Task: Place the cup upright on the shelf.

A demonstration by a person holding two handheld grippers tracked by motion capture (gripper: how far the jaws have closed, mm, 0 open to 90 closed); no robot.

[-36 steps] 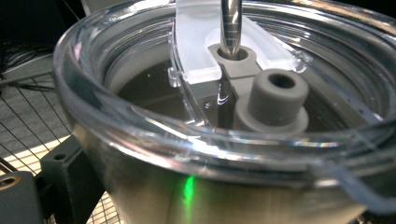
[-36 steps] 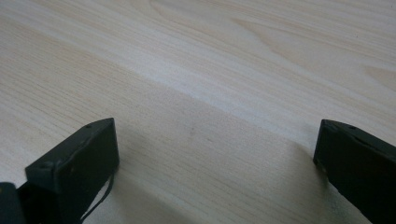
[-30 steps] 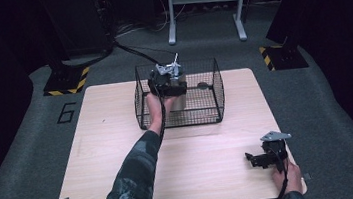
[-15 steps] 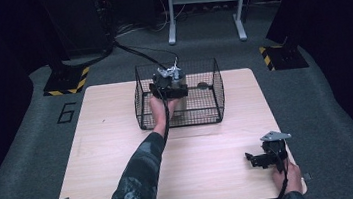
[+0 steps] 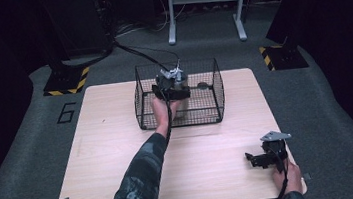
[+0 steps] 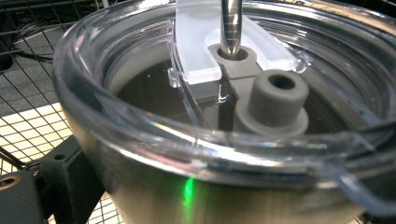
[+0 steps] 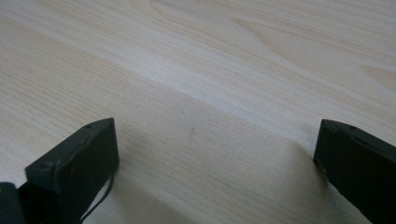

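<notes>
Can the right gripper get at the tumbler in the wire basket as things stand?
Probably not without a long move: the right gripper sits open at the table's near right corner, while the tumbler is inside the wire basket with the left gripper on it.

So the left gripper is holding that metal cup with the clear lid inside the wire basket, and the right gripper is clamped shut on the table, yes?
Not quite: the right gripper is open. The right gripper view shows its two black jaws wide apart with bare table between them. The rest holds: in the high view the left gripper holds the metal cup with the clear lid inside the wire basket.
</notes>
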